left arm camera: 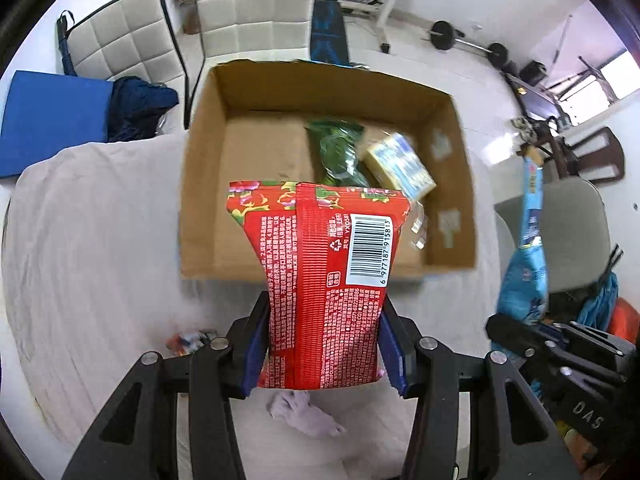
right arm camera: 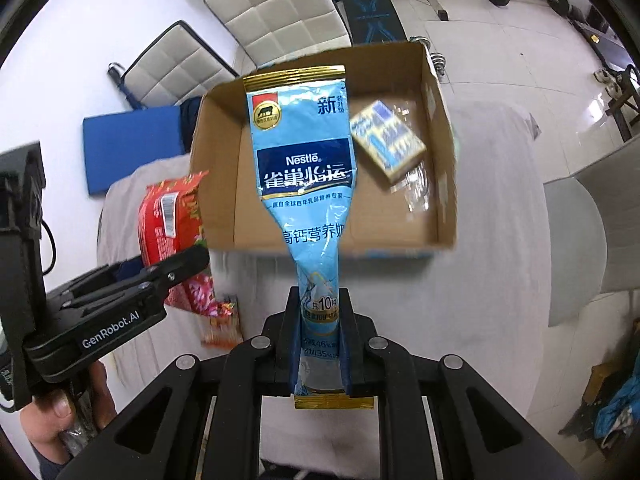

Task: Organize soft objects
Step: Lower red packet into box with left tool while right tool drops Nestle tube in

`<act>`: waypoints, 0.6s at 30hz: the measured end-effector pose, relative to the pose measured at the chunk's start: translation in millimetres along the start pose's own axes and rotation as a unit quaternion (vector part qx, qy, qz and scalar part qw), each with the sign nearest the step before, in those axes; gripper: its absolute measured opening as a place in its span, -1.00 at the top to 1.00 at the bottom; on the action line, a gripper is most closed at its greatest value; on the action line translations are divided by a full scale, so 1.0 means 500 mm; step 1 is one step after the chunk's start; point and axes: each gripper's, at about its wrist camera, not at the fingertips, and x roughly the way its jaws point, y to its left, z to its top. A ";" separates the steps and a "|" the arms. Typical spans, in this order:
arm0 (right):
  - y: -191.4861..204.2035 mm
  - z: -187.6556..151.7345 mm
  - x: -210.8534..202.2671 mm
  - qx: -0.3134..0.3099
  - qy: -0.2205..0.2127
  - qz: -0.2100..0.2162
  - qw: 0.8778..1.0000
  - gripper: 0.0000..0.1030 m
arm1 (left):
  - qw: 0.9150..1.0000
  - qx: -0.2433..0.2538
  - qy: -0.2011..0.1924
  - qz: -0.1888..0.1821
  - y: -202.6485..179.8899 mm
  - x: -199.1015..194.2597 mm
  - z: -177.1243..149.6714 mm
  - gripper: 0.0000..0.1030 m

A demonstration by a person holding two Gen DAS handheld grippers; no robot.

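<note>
Left wrist view: left tool (left arm camera: 324,344) narrowed to a small gap, blue pads (left arm camera: 256,344) pressed into both sides of a red snack packet (left arm camera: 320,280), barcode side up, squeezed in at the waist. Beyond the packet's far end, an open cardboard box (left arm camera: 208,184) on the cloth-covered worktop (left arm camera: 100,260); inside, a green bag (left arm camera: 338,150) and a yellow-and-blue pack (left arm camera: 402,164) side by side. Just below the tool, a crumpled lilac cloth (left arm camera: 304,414). Off to the right, right tool (left arm camera: 516,332) clamping a blue pouch (left arm camera: 526,272).

Right wrist view: right tool (right arm camera: 320,344) closed almost fully, pinching the lower neck of the blue Nestle milk-powder pouch (right arm camera: 304,168), gold bottom seal poking out behind the pads. Pouch raised over the box (right arm camera: 216,200), near the yellow-and-blue pack (right arm camera: 388,140). Left of the tool, the left tool (right arm camera: 176,276) with the red packet (right arm camera: 168,216), a hand (right arm camera: 60,420) gripping its handle.
</note>
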 end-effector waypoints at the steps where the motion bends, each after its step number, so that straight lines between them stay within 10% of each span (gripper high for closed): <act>1: 0.007 0.023 0.008 0.007 0.000 0.000 1.000 0.68 | 1.000 -0.004 0.005 -0.001 0.008 0.011 0.014 0.10; 9: 0.075 0.141 0.131 -0.131 0.052 -0.057 0.988 0.68 | 0.997 0.000 0.081 0.006 0.048 0.136 0.122 0.10; 14: 0.118 0.123 0.211 -0.340 0.051 -0.175 0.923 0.69 | 0.991 0.024 0.130 0.026 0.069 0.217 0.155 0.10; 18: 0.118 0.088 0.249 -0.420 0.072 -0.183 0.886 0.69 | 0.987 0.038 0.149 0.041 0.080 0.253 0.169 0.10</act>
